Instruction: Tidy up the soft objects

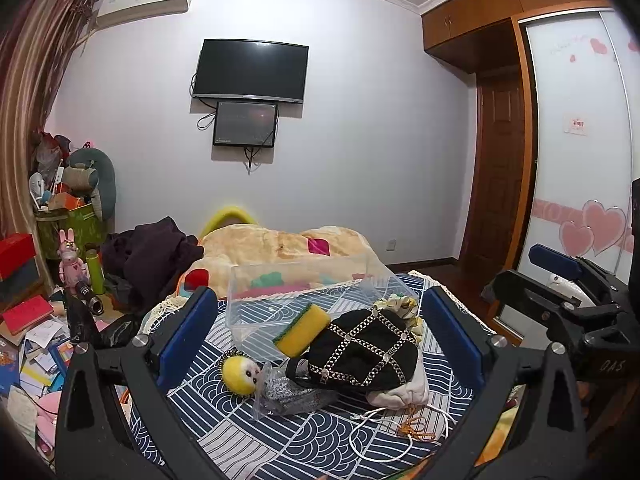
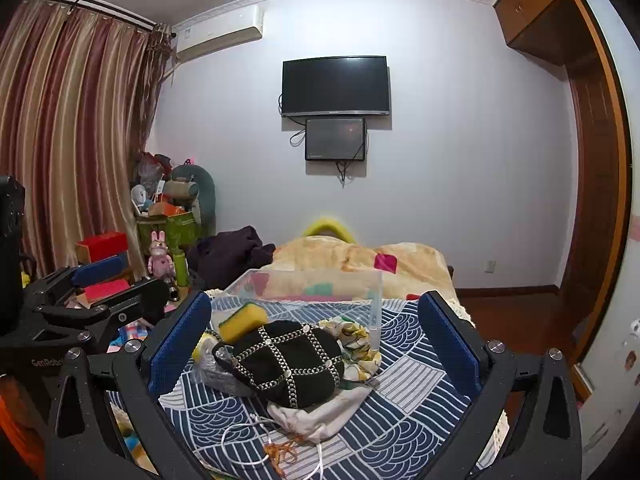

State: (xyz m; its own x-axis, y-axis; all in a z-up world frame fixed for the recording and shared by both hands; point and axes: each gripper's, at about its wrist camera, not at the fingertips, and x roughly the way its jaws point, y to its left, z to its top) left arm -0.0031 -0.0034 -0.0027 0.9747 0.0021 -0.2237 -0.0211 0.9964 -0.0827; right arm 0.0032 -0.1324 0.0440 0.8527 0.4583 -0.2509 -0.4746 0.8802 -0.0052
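Observation:
A pile of soft things lies on a blue-and-white patterned cloth [image 1: 280,432]: a black hat with chain trim [image 1: 360,352] [image 2: 288,360], a yellow sponge [image 1: 302,330] [image 2: 242,322] leaning on it, a yellow doll head [image 1: 240,374], a white drawstring pouch [image 1: 400,394] [image 2: 316,416] and a floral cloth [image 2: 356,344]. A clear plastic box [image 1: 276,296] [image 2: 320,296] stands behind the pile. My left gripper [image 1: 320,344] is open and empty around the pile. My right gripper [image 2: 312,344] is open and empty, also facing the pile.
A beige blanket [image 1: 276,244] and dark clothes [image 1: 156,256] lie beyond the box. Boxes, books and toys [image 1: 40,320] clutter the left side. A white cord [image 1: 380,436] lies on the cloth near me. A wardrobe [image 1: 576,140] stands at right.

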